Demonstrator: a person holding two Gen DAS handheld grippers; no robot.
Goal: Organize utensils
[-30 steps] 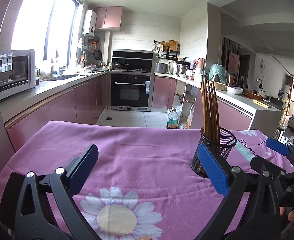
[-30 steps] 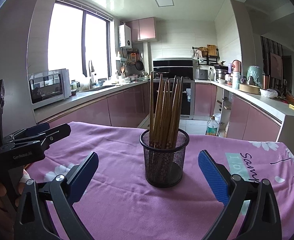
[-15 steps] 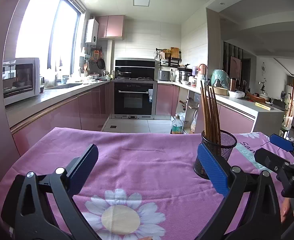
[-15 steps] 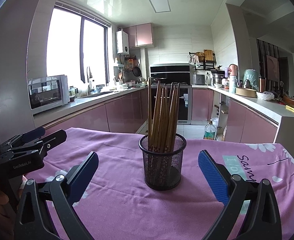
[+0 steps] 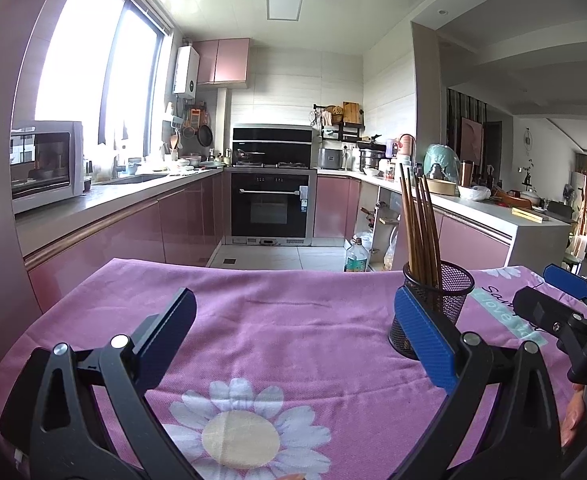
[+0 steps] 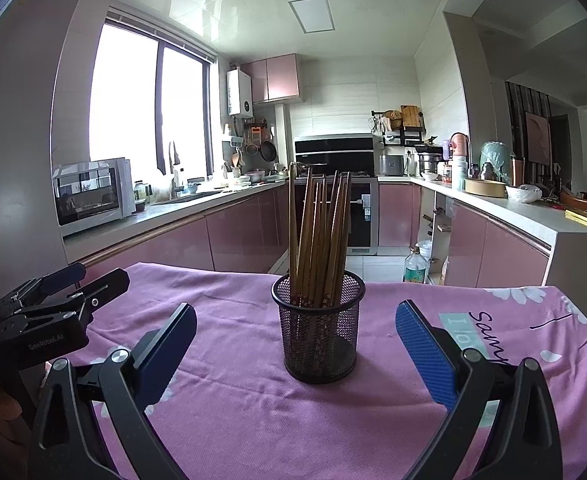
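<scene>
From the left wrist, the left gripper (image 5: 295,344) is spread wide over the purple tablecloth (image 5: 293,320), holding nothing; the mesh cup (image 5: 439,304) of chopsticks (image 5: 419,228) stands partly hidden behind its right finger.

From the right wrist, the right gripper (image 6: 296,354) is spread too, the cup centred beyond it, seemingly untouched.

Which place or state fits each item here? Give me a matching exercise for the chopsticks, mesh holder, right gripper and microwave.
Items:
1. chopsticks
2. black mesh holder
3. right gripper
4. microwave

Descriptions:
A. on the counter by the window
B. standing on the pink tablecloth
C. open, holding nothing
D. upright inside the holder

Pairs: 1-D, 2-B, 3-C, 4-A
</scene>
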